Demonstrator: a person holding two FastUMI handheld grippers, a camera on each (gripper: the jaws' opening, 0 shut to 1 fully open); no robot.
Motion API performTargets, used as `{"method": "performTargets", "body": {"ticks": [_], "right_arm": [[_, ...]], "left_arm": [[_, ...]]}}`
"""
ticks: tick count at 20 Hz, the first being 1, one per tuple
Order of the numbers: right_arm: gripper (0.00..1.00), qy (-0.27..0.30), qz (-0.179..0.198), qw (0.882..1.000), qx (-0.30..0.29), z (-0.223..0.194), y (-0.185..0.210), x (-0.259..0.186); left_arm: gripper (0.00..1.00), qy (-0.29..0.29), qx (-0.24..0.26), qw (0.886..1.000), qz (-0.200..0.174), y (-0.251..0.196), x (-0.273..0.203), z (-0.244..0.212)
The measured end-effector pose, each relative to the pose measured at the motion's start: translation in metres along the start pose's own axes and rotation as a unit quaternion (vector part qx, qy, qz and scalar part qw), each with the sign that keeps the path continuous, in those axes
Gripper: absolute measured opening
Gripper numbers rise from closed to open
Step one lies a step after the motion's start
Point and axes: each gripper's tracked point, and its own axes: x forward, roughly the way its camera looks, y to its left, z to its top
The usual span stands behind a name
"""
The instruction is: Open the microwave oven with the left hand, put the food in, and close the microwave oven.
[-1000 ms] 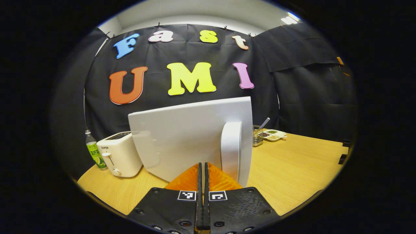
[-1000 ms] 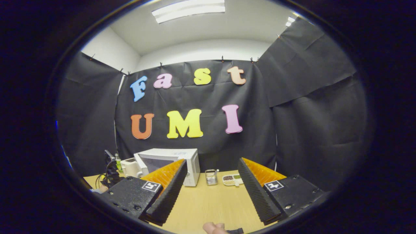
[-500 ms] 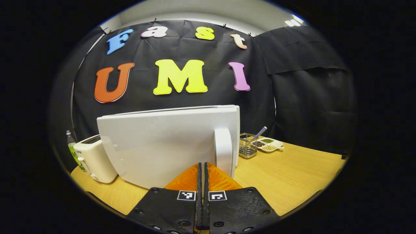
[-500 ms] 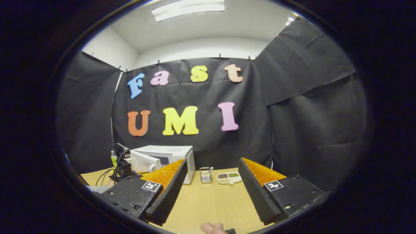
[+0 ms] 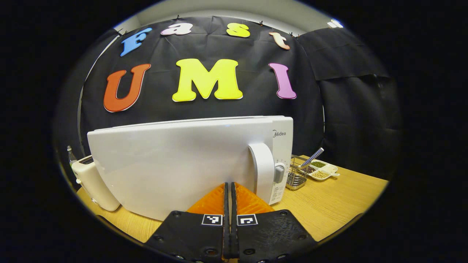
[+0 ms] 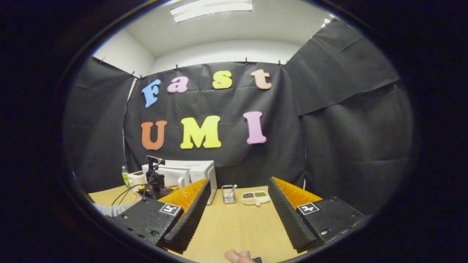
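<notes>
Two grippers face the white box-shaped microwave oven [image 5: 182, 160].
Left gripper [image 5: 229, 193] is closed against its door beside the cream toaster [image 5: 91, 182]; right gripper [image 6: 236, 204] gapes, empty, over the wooden table [image 6: 237, 226].

A staged recording booth dressed as a kitchen corner, not a real home; black cloth [image 6: 256, 153] pinned up as walls on all sides, with plain white room wall [image 6: 226, 51] and a ceiling strip light [image 6: 212, 6] showing above it; pale wooden worktop [image 6: 237, 226] set out with kitchen props: white microwave oven [image 5: 182, 160], cream toaster [image 5: 91, 179], green bottle [image 6: 125, 176], wire basket [image 5: 296, 175], divided white dish of dry foods [image 5: 321, 170]; small camera with trailing cables [image 6: 153, 179] standing on the worktop beside the oven.
</notes>
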Motion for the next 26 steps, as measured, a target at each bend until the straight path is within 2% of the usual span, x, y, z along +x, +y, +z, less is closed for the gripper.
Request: {"method": "performTargets", "body": {"ticks": [1, 2, 3, 4, 5, 6, 7, 9, 10, 11, 12, 15, 16, 17, 18, 19, 20, 21, 22, 24, 25, 26], "right_arm": [[1.00, 0.000, 0.000, 1.000, -0.004, -0.002, 0.001, 0.000], [0.91, 0.003, 0.005, 1.000, -0.007, -0.005, 0.003, 0.000], [1.00, 0.006, 0.009, 1.000, -0.009, -0.008, 0.005, 0.002], [0.92, 0.009, 0.011, 1.000, -0.009, -0.009, 0.007, 0.002], [1.00, 0.010, 0.012, 1.000, -0.008, -0.009, 0.006, 0.004], [1.00, 0.011, 0.012, 1.000, -0.006, -0.010, 0.007, 0.006], [0.91, 0.013, 0.014, 1.000, -0.001, -0.012, 0.009, 0.007], [0.92, 0.020, 0.019, 1.000, 0.007, -0.016, 0.014, 0.008], [1.00, 0.025, 0.020, 0.999, 0.011, -0.019, 0.015, 0.009], [0.91, 0.027, 0.020, 0.999, 0.013, -0.019, 0.015, 0.009], [1.00, 0.027, 0.020, 0.999, 0.015, -0.019, 0.016, 0.008], [1.00, 0.027, 0.017, 0.999, 0.012, -0.019, 0.018, 0.009], [0.91, 0.029, 0.017, 0.999, 0.010, -0.020, 0.020, 0.010], [0.92, 0.032, 0.018, 0.999, 0.009, -0.021, 0.021, 0.010], [1.00, 0.035, 0.020, 0.999, 0.008, -0.023, 0.024, 0.010], [0.92, 0.038, 0.021, 0.999, 0.008, -0.025, 0.026, 0.010], [1.00, 0.041, 0.022, 0.999, 0.007, -0.026, 0.028, 0.011], [1.00, 0.044, 0.022, 0.999, 0.006, -0.028, 0.030, 0.012], [1.00, 0.047, 0.022, 0.999, 0.006, -0.030, 0.032, 0.012], [1.00, 0.052, 0.027, 0.998, 0.005, -0.032, 0.040, 0.011], [1.00, 0.053, 0.029, 0.998, 0.002, -0.032, 0.043, 0.012], [0.92, 0.052, 0.030, 0.998, -0.002, -0.032, 0.047, 0.011]], "left_arm": [[0.00, 0.005, 0.007, 1.000, 0.004, 0.000, 0.006, -0.002], [0.00, 0.006, 0.015, 1.000, 0.010, 0.000, 0.011, 0.000], [0.00, 0.008, 0.021, 1.000, 0.019, 0.002, 0.015, 0.001], [0.02, 0.008, 0.022, 0.999, 0.023, 0.001, 0.019, 0.002], [0.02, 0.013, 0.028, 0.999, 0.027, 0.001, 0.018, 0.002], [0.02, 0.015, 0.034, 0.999, 0.029, 0.001, 0.018, 0.003], [0.02, 0.016, 0.038, 0.999, 0.029, 0.001, 0.018, 0.003], [0.01, 0.014, 0.041, 0.999, 0.027, 0.002, 0.022, 0.004], [0.00, 0.035, 0.042, 0.998, 0.044, 0.010, 0.021, -0.001], [0.00, 0.026, 0.035, 0.998, 0.044, 0.008, 0.020, 0.003], [0.01, 0.026, 0.026, 0.998, 0.043, 0.008, 0.023, 0.004], [0.01, 0.038, 0.021, 0.997, 0.058, 0.011, 0.017, -0.004], [0.01, 0.038, 0.019, 0.997, 0.064, 0.012, 0.012, -0.003], [0.01, 0.034, 0.018, 0.997, 0.069, 0.014, 0.007, -0.001], [0.02, 0.031, 0.014, 0.997, 0.075, 0.015, 0.002, 0.002], [0.05, 0.029, 0.008, 0.996, 0.081, 0.016, -0.006, 0.004], [0.13, 0.030, 0.004, 0.995, 0.090, 0.018, -0.015, 0.007], [0.17, 0.029, 0.006, 0.993, 0.111, 0.025, -0.024, 0.011], [0.31, 0.030, 0.014, 0.991, 0.132, 0.033, -0.035, 0.014], [0.81, 0.026, 0.031, 0.986, 0.159, 0.038, -0.055, 0.021], [0.86, 0.020, 0.040, 0.984, 0.169, 0.039, -0.066, 0.027], [0.87, 0.017, 0.046, 0.984, 0.172, 0.036, -0.078, 0.033]]}}
